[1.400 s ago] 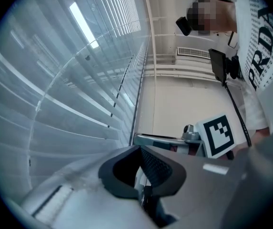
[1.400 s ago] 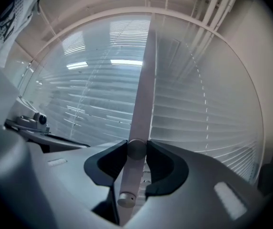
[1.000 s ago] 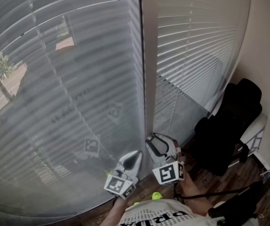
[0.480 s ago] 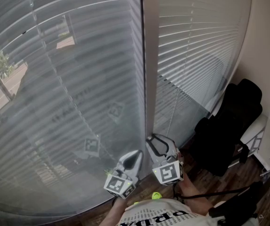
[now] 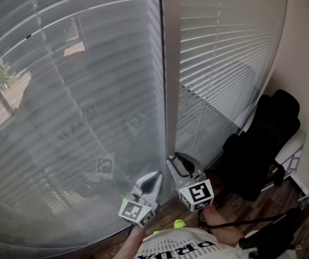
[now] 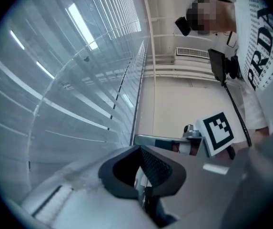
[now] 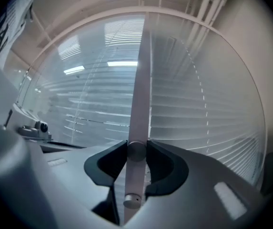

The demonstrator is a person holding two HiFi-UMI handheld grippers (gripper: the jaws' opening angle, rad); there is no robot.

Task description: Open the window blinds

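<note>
Grey slatted blinds (image 5: 79,90) cover the window on both sides of a pale upright frame post (image 5: 170,63). A slim pale tilt wand (image 7: 137,123) hangs in front of the post. My right gripper (image 7: 136,148), seen in the head view too (image 5: 177,159), is shut on the wand. Its jaws have just been closing with the wand between them. My left gripper (image 5: 157,176) is just to its left, close to the left blind. In the left gripper view it (image 6: 140,149) is shut on nothing.
A black office chair (image 5: 262,144) stands at the right, against a pale wall (image 5: 305,47). Wooden floor (image 5: 240,204) shows below it. A white desk edge (image 5: 300,155) is at the far right. The person's printed shirt fills the bottom edge.
My right gripper has rolled about its own line on the wand, so its marker cube now sits tilted. The left gripper has stayed put. The slats look about the same.
</note>
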